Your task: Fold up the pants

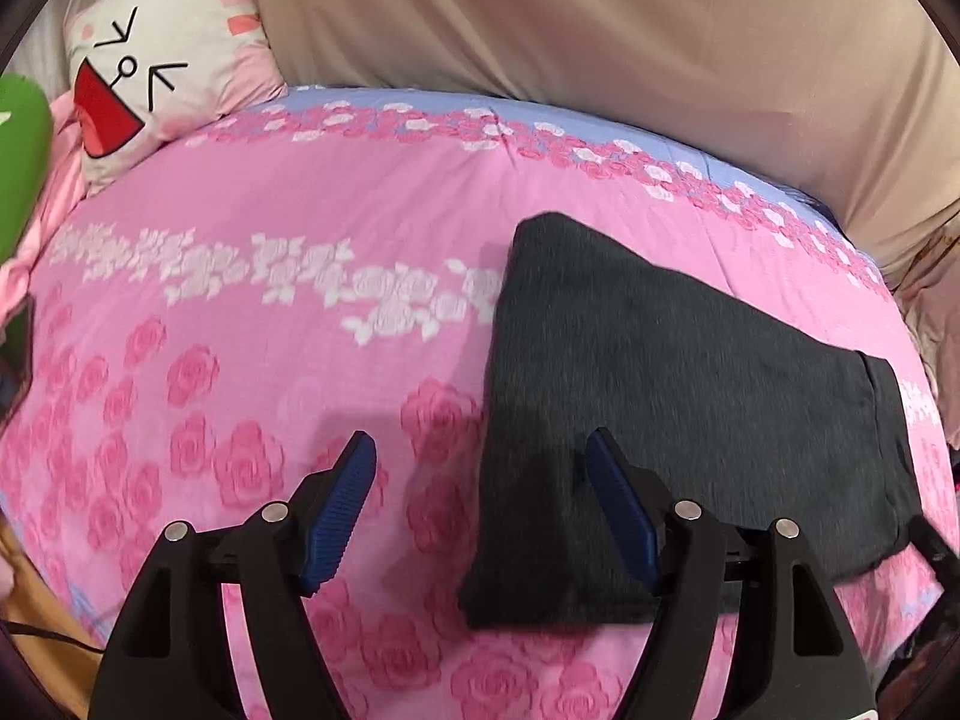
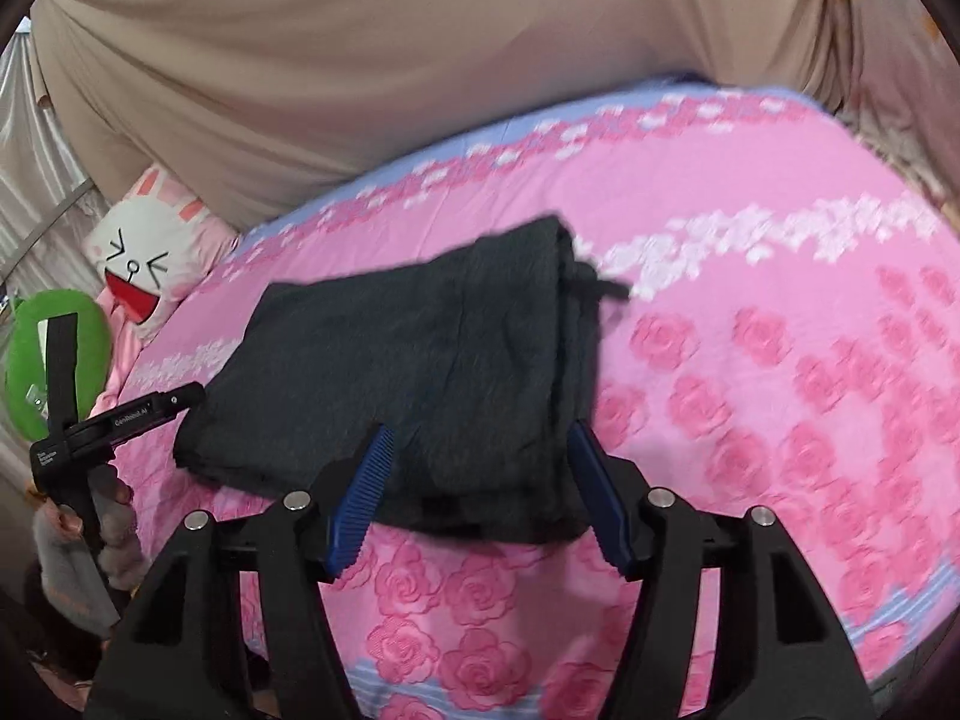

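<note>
The dark grey pants point(image 1: 690, 390) lie folded into a flat wedge on the pink rose-print bedcover point(image 1: 240, 300). My left gripper point(image 1: 480, 450) hovers open over the bundle's left edge, one blue pad above the fabric and the other above the cover. In the right wrist view the pants point(image 2: 420, 372) lie ahead, with a drawstring point(image 2: 606, 285) trailing from the far corner. My right gripper point(image 2: 480, 438) stands open above the near edge, and the fabric lies loose beneath its pads. A hand point(image 2: 114, 498) at the left holds the other gripper's handle.
A white cartoon-face pillow point(image 1: 156, 78) and a green plush point(image 1: 18, 168) sit at the bed's left end. Beige draped cloth point(image 1: 600, 30) rises behind the bed. The bedcover point(image 2: 780, 390) stretches right of the pants.
</note>
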Motion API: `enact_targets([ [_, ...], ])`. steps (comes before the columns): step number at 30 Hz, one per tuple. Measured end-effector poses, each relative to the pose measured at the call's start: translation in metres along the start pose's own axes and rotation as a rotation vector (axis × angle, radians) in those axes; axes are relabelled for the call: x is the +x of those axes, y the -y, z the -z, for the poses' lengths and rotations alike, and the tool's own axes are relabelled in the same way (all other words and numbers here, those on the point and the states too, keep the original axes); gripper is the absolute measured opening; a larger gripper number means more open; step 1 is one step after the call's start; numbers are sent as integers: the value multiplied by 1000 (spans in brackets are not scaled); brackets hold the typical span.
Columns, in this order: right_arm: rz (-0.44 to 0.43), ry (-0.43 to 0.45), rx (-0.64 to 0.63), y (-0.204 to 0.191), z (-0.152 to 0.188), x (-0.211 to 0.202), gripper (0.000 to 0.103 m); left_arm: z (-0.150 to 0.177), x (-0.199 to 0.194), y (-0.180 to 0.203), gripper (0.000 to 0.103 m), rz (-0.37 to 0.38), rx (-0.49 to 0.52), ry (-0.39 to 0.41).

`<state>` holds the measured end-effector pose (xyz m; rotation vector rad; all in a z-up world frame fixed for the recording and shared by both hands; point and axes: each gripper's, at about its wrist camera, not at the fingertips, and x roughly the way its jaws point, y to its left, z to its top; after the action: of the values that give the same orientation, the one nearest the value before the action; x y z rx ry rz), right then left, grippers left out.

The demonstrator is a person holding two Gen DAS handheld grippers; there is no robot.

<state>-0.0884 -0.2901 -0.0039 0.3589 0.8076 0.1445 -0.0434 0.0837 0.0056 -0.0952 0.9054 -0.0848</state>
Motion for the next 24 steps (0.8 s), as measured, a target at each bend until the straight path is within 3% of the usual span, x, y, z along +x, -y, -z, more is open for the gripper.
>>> enact_targets([
  [3,1,5,-16,-5,-6,11,32,4,-3,3,70,1,-2,6],
  [4,-31,9,-15,-9,-11,9,17,5,-4,4,70,3,-4,8],
  [9,-139,202,-105,-53,-41,-57,15,2,-18,2,70,1,-8,47],
  [11,-77,183,-123,-49,-34,-52,16,3,-18,3,73,-2,-2,50],
  [13,92,32,-101,-17,-11,-3,17,6,-12,5,73,-1,4,31],
  [14,105,-21,-60,-3,-1,12,19,6,-8,5,73,3,1,20],
  [15,47,42,2,8,6,5,19,7,-4,6,73,9,-4,3],
  [16,50,39,2,6,5,-1,21,8,-3,7,73,14,-4,-2],
  [19,135,112,-100,-20,-5,-22,25,9,-6,14,73,24,16,3],
  [24,92,169,-166,-45,-24,-27,24,12,-12,31,73,13,69,24],
])
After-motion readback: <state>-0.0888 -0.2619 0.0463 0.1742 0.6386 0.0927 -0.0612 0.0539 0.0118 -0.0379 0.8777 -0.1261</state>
